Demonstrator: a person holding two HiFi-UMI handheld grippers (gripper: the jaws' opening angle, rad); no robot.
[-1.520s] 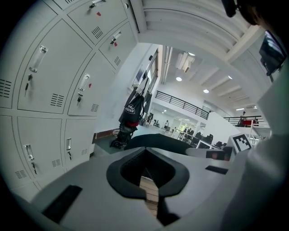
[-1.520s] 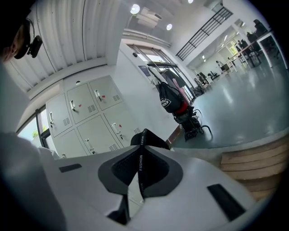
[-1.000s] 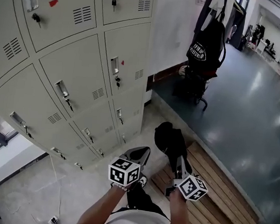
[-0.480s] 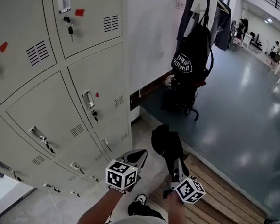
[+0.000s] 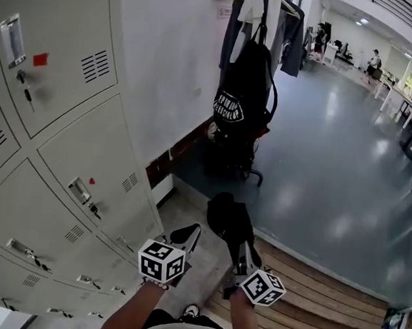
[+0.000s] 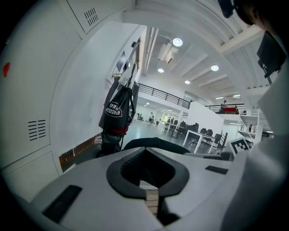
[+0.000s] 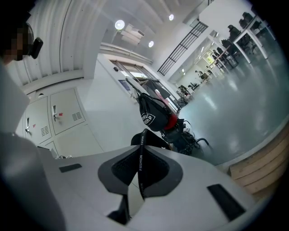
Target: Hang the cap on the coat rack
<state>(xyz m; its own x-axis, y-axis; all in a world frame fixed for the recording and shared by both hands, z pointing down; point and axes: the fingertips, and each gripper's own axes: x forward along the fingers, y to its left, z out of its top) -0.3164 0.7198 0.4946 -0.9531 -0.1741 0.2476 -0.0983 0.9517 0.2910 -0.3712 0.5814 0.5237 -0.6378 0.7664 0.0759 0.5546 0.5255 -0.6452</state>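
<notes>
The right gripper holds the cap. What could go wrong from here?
The right gripper pinches the cap only by its thin strap, so it may slip or swing. The coat rack is crowded with a black bag and clothes, so a free hook may be hard to reach.

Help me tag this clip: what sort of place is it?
Likely a locker area at the edge of an open-plan office: grey lockers, a coat rack with a bag on it, and desks across the wide hall floor.
</notes>
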